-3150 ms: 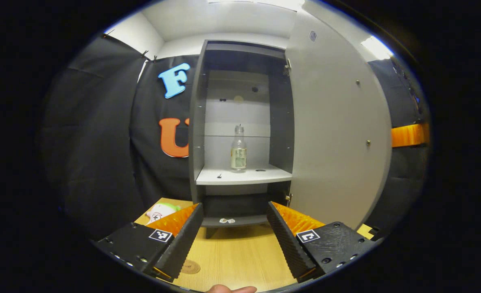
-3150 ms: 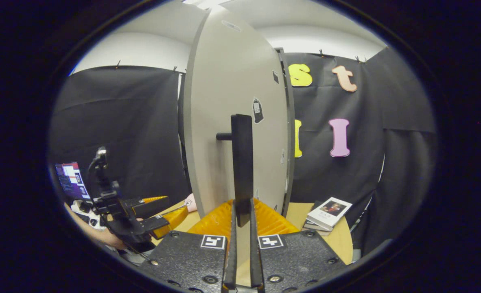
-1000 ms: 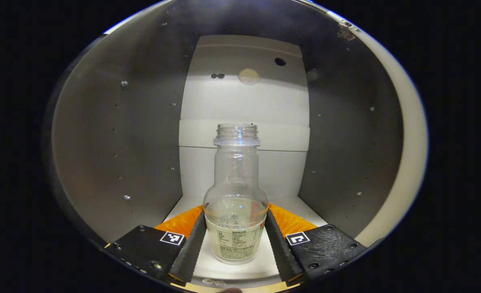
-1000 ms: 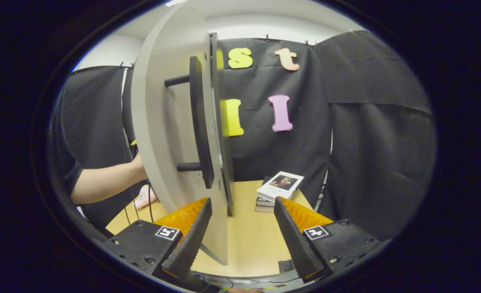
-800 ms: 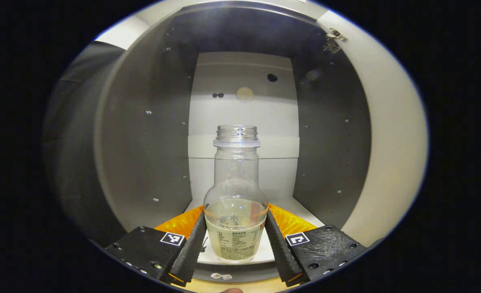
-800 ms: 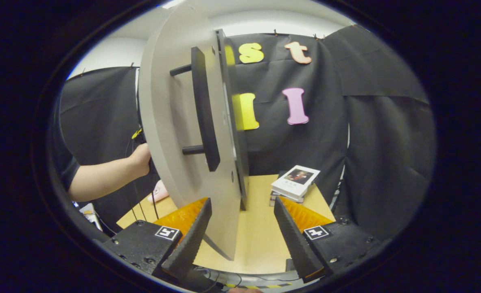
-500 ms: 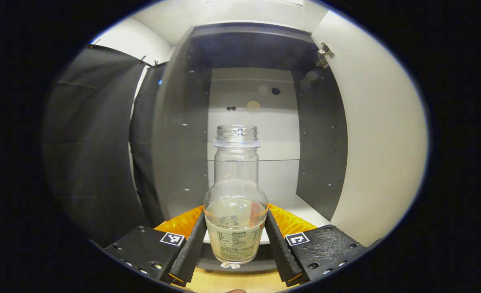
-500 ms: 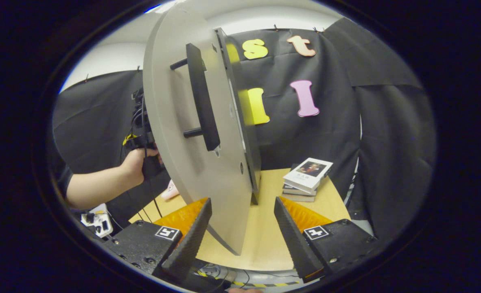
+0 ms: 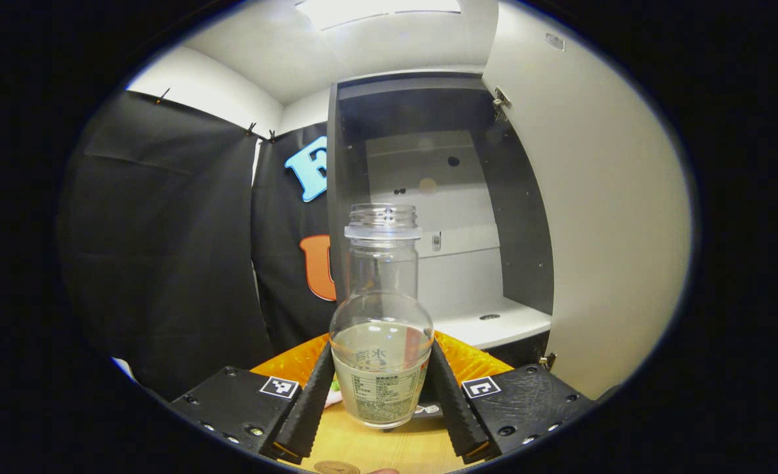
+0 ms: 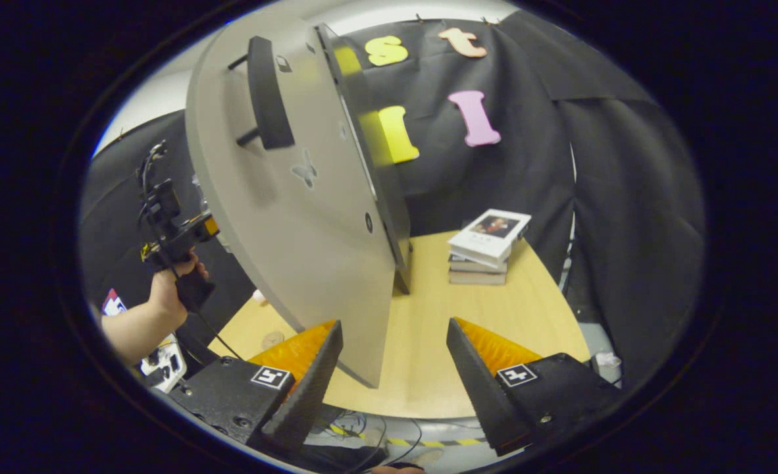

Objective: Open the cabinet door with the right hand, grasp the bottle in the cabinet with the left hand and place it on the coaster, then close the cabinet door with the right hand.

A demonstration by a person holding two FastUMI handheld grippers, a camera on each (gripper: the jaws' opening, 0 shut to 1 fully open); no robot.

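A clear, capless bottle [image 9: 382, 263] with a pale label is clamped at its lower body between the fingers of my left gripper [image 9: 380, 361], which is shut on it. It hangs above the wooden table, outside the open grey cabinet [image 9: 428, 197]. The bare white shelf [image 9: 494, 326] lies behind it. A sliver of the round coaster [image 9: 336, 468] shows at the bottom edge. My right gripper [image 10: 393, 327] is open, close to the lower edge of the open door [image 10: 297, 197]. The dark handle [image 10: 267, 85] is high above it. The left gripper [image 10: 172, 234] shows there in a hand.
The open door [image 9: 613, 230] stands on the right of the left gripper view. A stack of books [image 10: 488, 247] lies on the table [image 10: 441, 342] by the black cloth wall. A small round disc [image 10: 272, 340] rests on the table below the door.
My left gripper has drawn the bottle back out of the cabinet, clear of the shelf. My right gripper has dropped lower and away from the handle, staying open.
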